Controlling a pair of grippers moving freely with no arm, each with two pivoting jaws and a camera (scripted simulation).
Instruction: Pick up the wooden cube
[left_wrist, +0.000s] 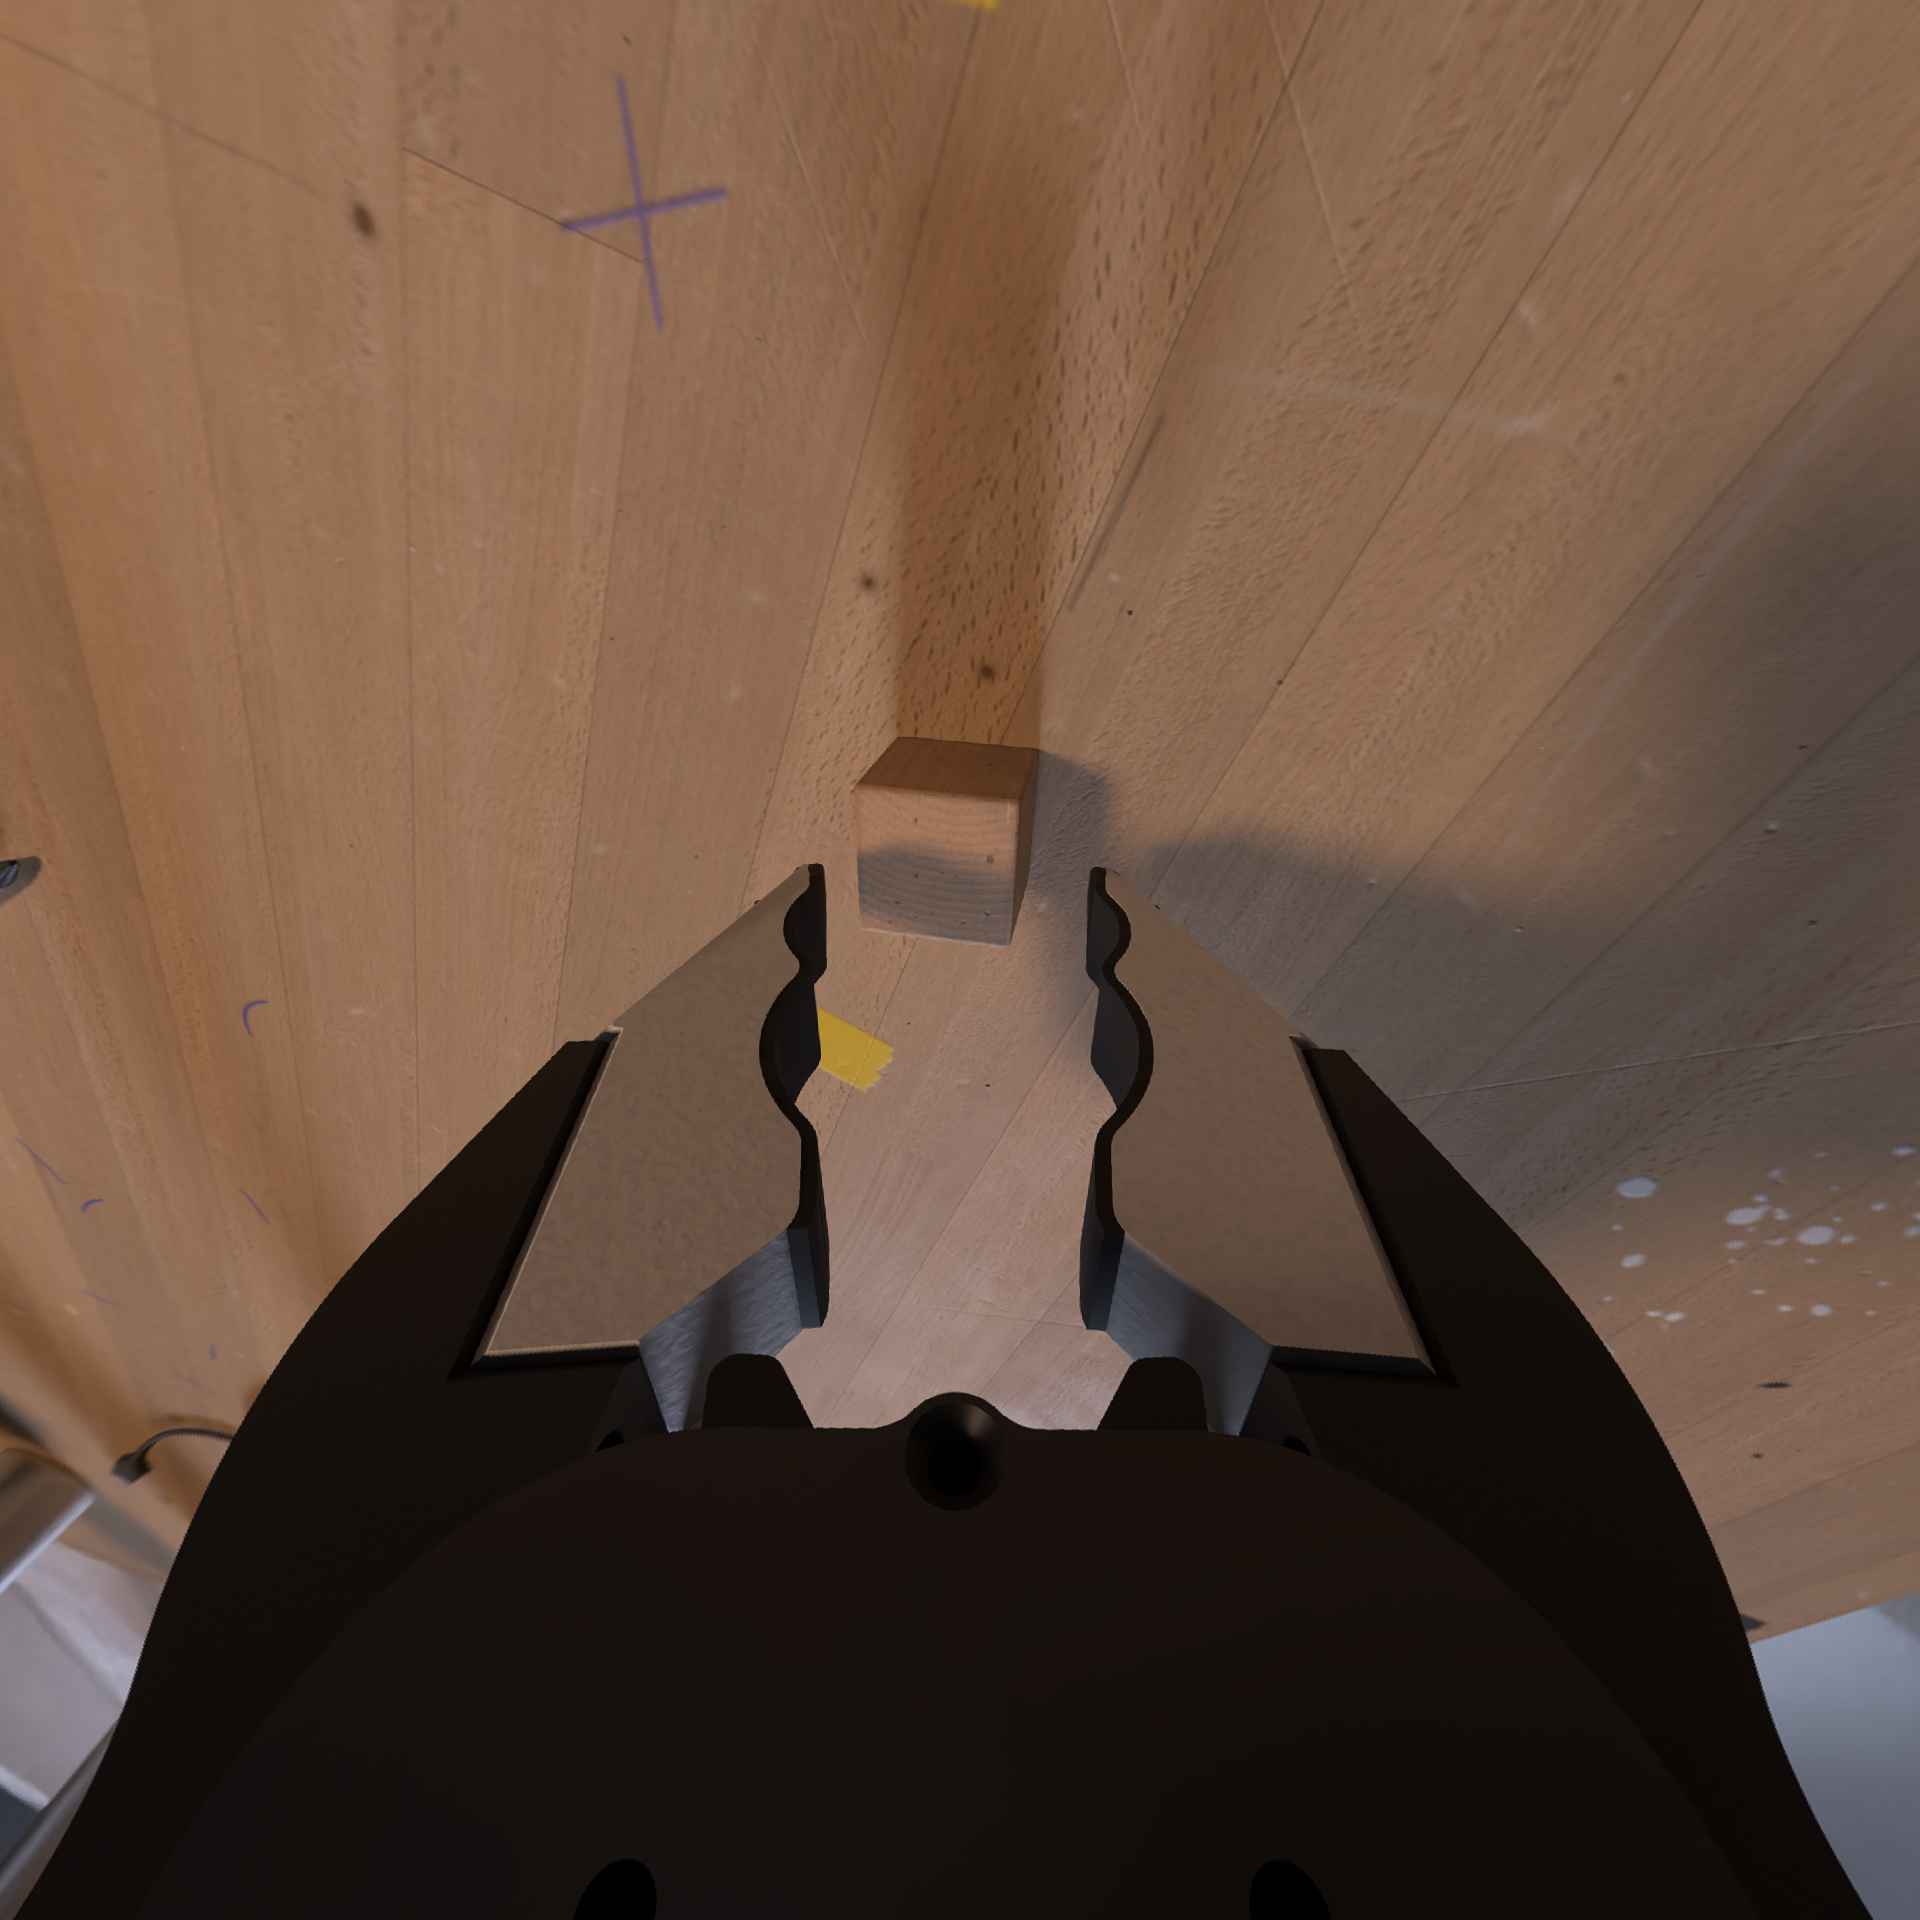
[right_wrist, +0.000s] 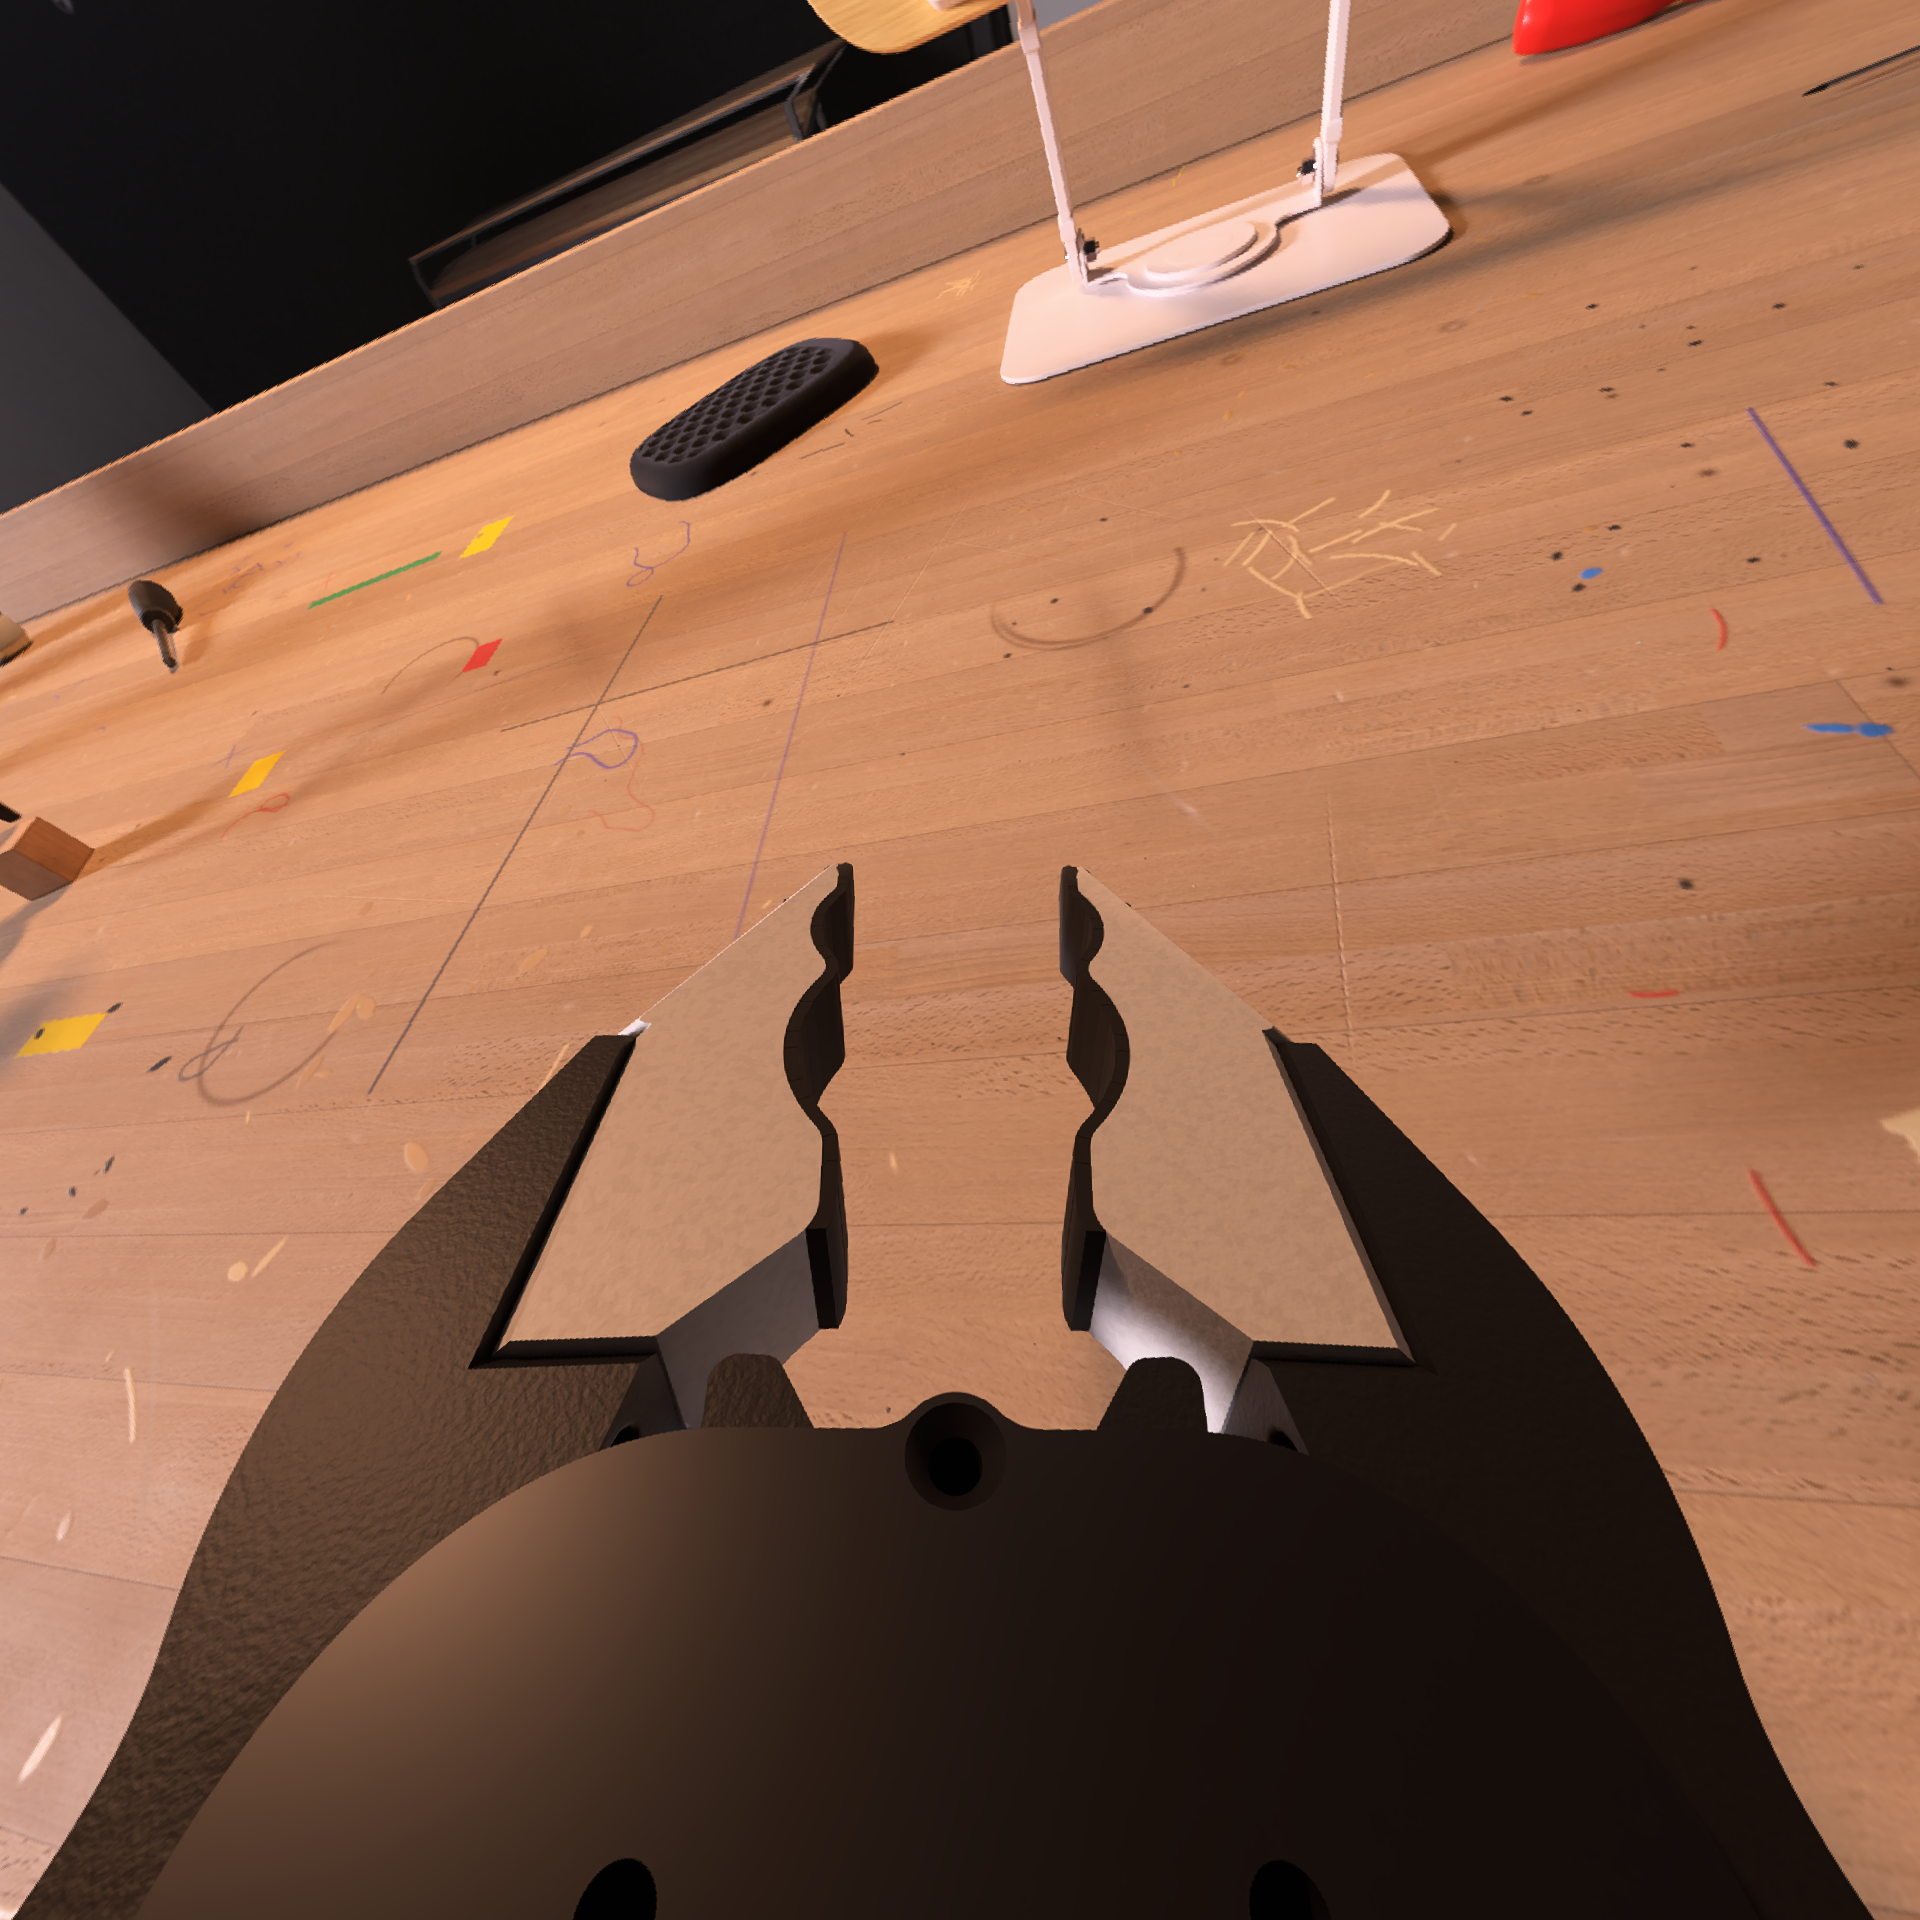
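The wooden cube (left_wrist: 940, 842) sits on the desk (left_wrist: 416, 623), just ahead of the left gripper (left_wrist: 956, 883). That gripper's jaws stand apart with nothing between them, and the cube lines up with the gap, a little toward the left finger; no finger touches it. A scrap of yellow tape (left_wrist: 852, 1049) lies on the desk under the gap, and a purple cross mark (left_wrist: 642, 208) is drawn farther off.

In the right wrist view the cube (right_wrist: 42, 857) shows at the far left edge, well apart from the right gripper (right_wrist: 956, 883), which is also spread and empty above bare desk (right_wrist: 1455, 935). Beyond it lie a black perforated oval pad (right_wrist: 753, 416), the white base of a stand (right_wrist: 1226, 270), and a small dark-handled screwdriver (right_wrist: 156, 618) at left. No container is visible in either view.
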